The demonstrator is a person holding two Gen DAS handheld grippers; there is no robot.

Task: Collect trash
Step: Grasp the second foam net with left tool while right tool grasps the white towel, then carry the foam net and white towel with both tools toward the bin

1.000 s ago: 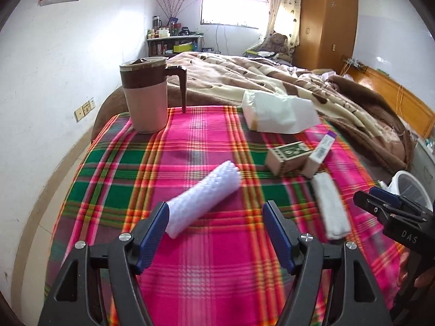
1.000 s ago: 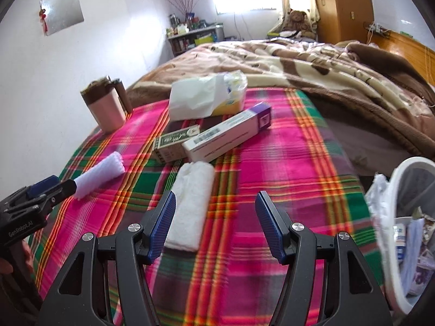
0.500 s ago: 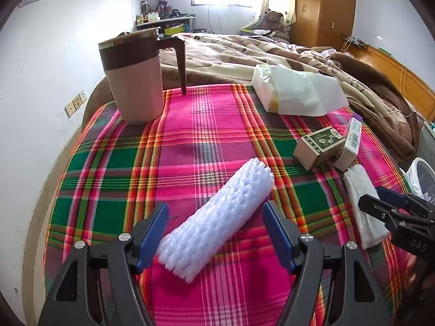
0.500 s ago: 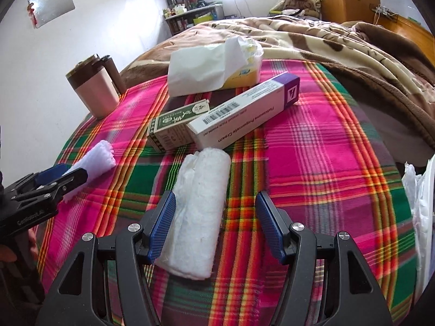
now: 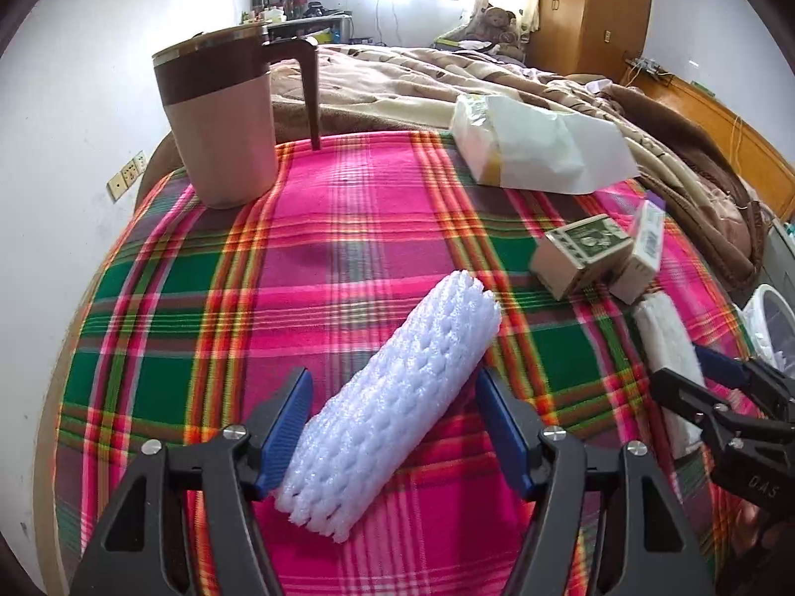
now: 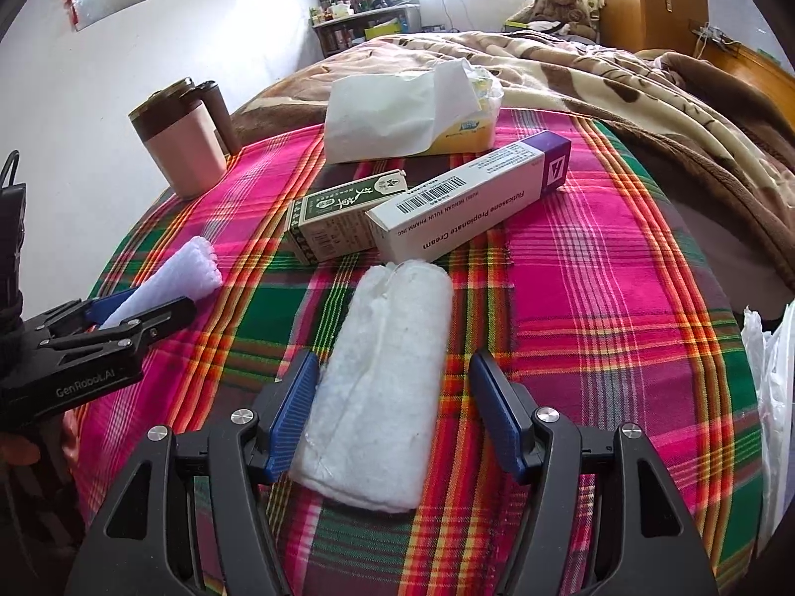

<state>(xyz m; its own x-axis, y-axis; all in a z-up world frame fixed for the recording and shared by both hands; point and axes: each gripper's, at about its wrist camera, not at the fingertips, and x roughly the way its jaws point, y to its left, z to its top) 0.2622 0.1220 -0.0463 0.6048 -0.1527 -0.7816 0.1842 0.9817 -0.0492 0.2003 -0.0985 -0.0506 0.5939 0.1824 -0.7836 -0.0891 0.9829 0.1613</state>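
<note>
- Left tool (image 5: 392, 427) is down over the white foam net sleeve (image 5: 392, 412), and its jaws are closing; the sleeve sits between the blue pads, the left pad just beside its near end, the right pad with a gap showing, no squeeze yet.
- That foam sleeve lies flat on the plaid tabletop (image 5: 348, 228), long axis on a diagonal: near end toward the lower left by the left pad, far end pointing up and right toward the small boxes.
- It looks like a soft mesh tube, bumpy honeycomb texture, pale bluish white, open ribbed ends.
- Right tool (image 6: 395, 409) stands parted wide around the folded white wad of padding (image 6: 382, 382); the left pad is just at its edge, the right pad stands clear, nothing gripped.
- The wad runs almost straight away from the right tool, leaning slightly right, its far end just short of the white cream carton (image 6: 472, 198).
- It's a flattened, fluffy roll with a lengthwise crease and rounded corners.
- Behind it, a green box (image 6: 343, 218) lies against the cream carton, and farther back a tissue pack (image 6: 412, 114).
- A lidded pink-and-brown mug (image 5: 218, 119) stands upright at the far left corner.
- A white bin with a plastic liner (image 5: 775, 323) shows at the right edge, off the tabletop.
</note>
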